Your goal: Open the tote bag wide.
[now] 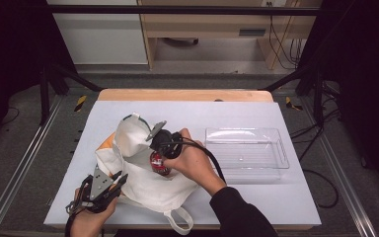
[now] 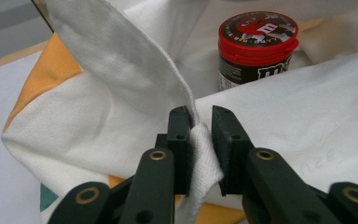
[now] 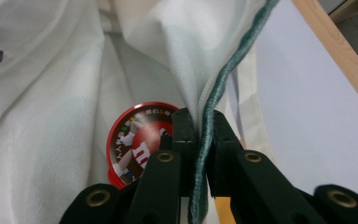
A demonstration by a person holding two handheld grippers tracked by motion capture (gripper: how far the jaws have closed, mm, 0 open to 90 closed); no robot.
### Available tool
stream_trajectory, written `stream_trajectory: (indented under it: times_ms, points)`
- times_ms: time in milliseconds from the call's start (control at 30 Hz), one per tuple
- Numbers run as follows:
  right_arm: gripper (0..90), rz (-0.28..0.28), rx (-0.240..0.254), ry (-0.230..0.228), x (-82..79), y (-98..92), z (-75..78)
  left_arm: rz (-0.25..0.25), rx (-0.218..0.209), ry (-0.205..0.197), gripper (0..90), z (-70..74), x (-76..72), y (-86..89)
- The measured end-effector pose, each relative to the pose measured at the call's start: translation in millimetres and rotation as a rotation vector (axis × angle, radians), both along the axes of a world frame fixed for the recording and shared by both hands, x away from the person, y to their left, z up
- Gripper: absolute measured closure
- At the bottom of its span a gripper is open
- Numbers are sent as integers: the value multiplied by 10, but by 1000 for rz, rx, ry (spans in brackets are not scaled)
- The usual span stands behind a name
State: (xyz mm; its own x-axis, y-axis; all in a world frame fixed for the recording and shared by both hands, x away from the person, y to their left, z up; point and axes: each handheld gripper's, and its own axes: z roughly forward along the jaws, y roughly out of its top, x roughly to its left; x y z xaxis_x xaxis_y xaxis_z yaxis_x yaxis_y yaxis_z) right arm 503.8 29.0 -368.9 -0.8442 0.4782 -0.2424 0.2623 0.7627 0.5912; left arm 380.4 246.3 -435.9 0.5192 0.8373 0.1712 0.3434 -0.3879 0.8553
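A white cloth tote bag (image 1: 145,173) with orange and green patches lies on the grey table mat. In its mouth stands a dark candy jar with a red lid (image 1: 159,163) (image 2: 257,39) (image 3: 137,140). My left gripper (image 1: 112,183) (image 2: 200,140) at the near left is shut on a fold of the bag's white strap (image 2: 204,163). My right gripper (image 1: 154,134) (image 3: 201,140) over the bag's far rim is shut on the bag's green-trimmed edge (image 3: 214,102), just beside the jar's lid.
A clear plastic bin (image 1: 246,147) stands to the right of the bag. The grey mat (image 1: 276,197) covers a wooden table (image 1: 185,95). Black frame rails run along both sides. One bag handle loop (image 1: 180,222) hangs at the near edge.
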Motion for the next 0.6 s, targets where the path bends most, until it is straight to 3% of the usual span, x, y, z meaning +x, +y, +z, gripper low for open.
stream_trajectory:
  times_ms: [233, 433, 600]
  points:
    - [860, -50, 141, 22, 190, -245, 215, -18, -6, -13, 821, 65, -68, 85]
    - [861, -91, 187, 10, 328, -362, 367, -27, 19, -9, 825, 78, -107, 82]
    - [862, -137, 183, 17, 512, -447, 346, -30, 39, 12, 826, 49, -170, 127]
